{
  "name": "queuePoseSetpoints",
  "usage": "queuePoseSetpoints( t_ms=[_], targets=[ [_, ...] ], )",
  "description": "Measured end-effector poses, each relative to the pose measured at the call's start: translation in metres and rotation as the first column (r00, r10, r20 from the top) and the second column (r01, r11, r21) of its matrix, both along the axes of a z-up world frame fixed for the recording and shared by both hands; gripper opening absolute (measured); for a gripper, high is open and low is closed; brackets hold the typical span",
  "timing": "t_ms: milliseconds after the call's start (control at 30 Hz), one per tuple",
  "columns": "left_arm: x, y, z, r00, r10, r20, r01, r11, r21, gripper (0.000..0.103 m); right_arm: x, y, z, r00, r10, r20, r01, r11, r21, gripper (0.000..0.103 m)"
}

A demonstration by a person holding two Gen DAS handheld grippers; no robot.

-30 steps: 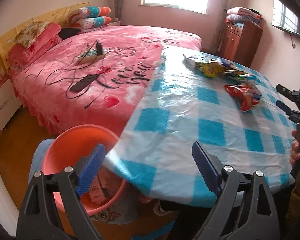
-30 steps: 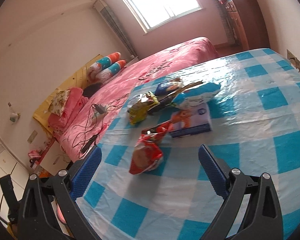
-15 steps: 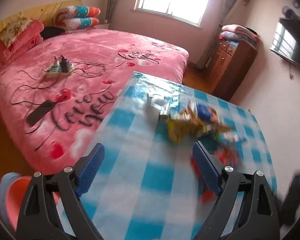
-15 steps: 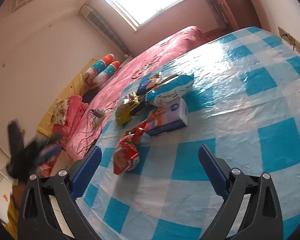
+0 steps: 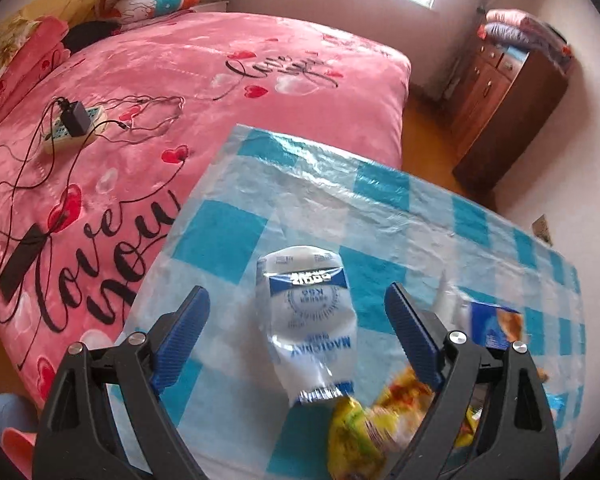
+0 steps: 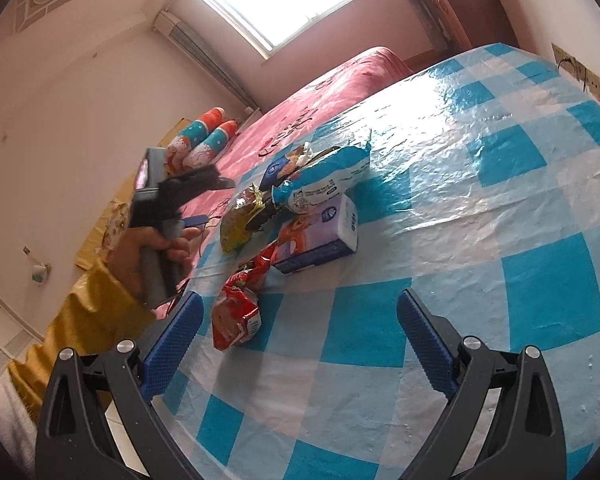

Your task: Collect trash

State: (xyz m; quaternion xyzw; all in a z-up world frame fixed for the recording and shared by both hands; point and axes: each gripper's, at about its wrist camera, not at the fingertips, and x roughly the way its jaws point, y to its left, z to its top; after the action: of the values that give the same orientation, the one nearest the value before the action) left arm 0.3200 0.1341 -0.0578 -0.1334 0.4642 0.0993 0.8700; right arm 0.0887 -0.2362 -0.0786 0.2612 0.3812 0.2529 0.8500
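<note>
Trash: a white-and-blue wrapper [image 5: 310,328] lies flat on the tabletop [image 5: 220,236], between your left gripper's fingers, untouched; a yellow wrapper [image 5: 360,436] lies just beside it.
Count: in the right view you have a blue bag [image 6: 324,184], yellow wrapper [image 6: 240,224], boxed pack [image 6: 320,236] and red wrapper [image 6: 236,316], clustered and partly overlapping.
Edges: the pile sits near the tabletop edge facing the pink bed [image 5: 180,92]; the checkered cloth to its right lies bare.
Left gripper [image 5: 298,328]: spread wide, grasping nothing.
Right gripper [image 6: 298,332]: spread wide over bare cloth, the red wrapper just beside its left finger.
</note>
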Motion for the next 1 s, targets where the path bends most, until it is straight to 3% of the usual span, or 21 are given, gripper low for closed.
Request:
queuePoseSetpoints(
  t_ms=[200, 233, 267, 400, 467, 667, 833, 1000],
  targets=[
    [0.016, -0.01, -0.013, 0.999, -0.041, -0.025, 0.042, 0.998, 0.056, 0.088, 0.0, -0.001, 0.0, 1.0, 0.0, -0.002, 0.0, 1.0, 0.015, 0.096],
    [0.018, -0.011, -0.016, 0.999, -0.041, -0.036, 0.043, 0.997, 0.057, 0.086, 0.0, -0.002, 0.0, 1.0, 0.001, -0.001, -0.001, 1.0, 0.015, 0.096],
    [0.019, -0.012, -0.019, 0.998, -0.038, -0.046, 0.041, 0.998, 0.056, 0.076, 0.0, -0.002, 0.0, 1.0, 0.002, 0.0, -0.002, 1.0, 0.016, 0.096],
    [0.015, -0.023, -0.023, 0.998, -0.046, -0.039, 0.05, 0.994, 0.095, 0.069, 0.0, -0.004, 0.0, 1.0, -0.002, -0.004, 0.002, 1.0, 0.027, 0.096],
    [0.008, -0.03, -0.022, 0.998, -0.064, -0.027, 0.066, 0.995, 0.081, 0.063, 0.001, -0.006, -0.001, 1.0, 0.0, -0.011, 0.001, 0.999, 0.039, 0.096],
    [-0.028, -0.066, -0.021, 0.983, -0.181, 0.0, 0.181, 0.982, 0.045, 0.063, 0.003, -0.017, -0.003, 1.0, -0.015, -0.025, 0.017, 0.997, 0.075, 0.096],
    [-0.076, -0.101, -0.019, 0.946, -0.324, -0.005, 0.324, 0.945, 0.034, 0.063, 0.004, -0.024, -0.003, 0.999, -0.03, -0.033, 0.033, 0.995, 0.09, 0.096],
    [-0.114, -0.131, -0.01, 0.874, -0.485, -0.014, 0.484, 0.873, -0.053, 0.063, 0.005, -0.025, -0.002, 0.999, -0.04, -0.031, 0.043, 0.996, 0.08, 0.096]
  ],
)
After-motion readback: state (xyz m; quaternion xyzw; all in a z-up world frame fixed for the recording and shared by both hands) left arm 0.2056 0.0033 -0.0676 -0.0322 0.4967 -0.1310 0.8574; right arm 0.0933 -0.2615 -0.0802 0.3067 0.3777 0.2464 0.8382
